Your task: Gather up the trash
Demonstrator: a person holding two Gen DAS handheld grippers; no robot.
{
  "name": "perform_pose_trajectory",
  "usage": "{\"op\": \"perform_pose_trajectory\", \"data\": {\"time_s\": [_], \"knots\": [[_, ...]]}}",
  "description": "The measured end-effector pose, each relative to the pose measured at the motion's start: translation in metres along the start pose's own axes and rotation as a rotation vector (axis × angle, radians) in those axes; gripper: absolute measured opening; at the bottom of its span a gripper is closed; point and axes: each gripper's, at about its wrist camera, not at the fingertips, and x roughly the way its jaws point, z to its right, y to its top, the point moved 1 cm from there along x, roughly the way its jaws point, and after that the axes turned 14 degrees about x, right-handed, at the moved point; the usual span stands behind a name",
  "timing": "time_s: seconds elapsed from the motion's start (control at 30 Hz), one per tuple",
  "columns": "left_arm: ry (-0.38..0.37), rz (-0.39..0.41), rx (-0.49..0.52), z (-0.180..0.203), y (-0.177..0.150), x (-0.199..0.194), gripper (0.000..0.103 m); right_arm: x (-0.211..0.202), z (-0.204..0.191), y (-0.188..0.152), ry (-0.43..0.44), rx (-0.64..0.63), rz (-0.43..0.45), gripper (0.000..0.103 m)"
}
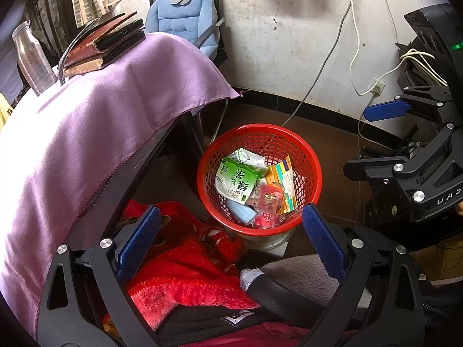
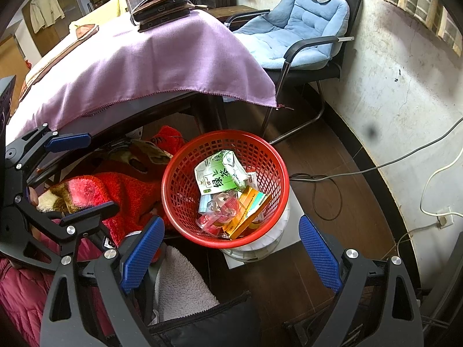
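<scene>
Both grippers hang over the red basket on the floor beside the purple-draped surface, left gripper and right gripper each with jaws spread wide, holding nothing. The trash sits inside: a crumpled green carton, an orange box, clear wrappers. All of it looks light, crushable and probably slick; a pinch on the carton's folded edge looks safest.
</scene>
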Motion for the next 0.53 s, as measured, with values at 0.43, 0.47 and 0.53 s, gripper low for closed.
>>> {"op": "perform_pose_trajectory", "data": {"time_s": [0.43,0.47,0.53], "knots": [[0.012,0.003,0.02,0.0063,0.0005,-0.0004,0.094,0.0002,0.0009,0.0007,0.001,0.005,0.002,0.092],[0.012,0.002,0.021,0.0061,0.0,-0.0005,0.094,0.0002,0.0009,0.0005,0.0,0.005,0.002,0.092],[0.013,0.004,0.018,0.0062,0.0007,-0.0005,0.094,-0.0001,0.0015,0.0011,0.002,0.005,0.001,0.092]]}}
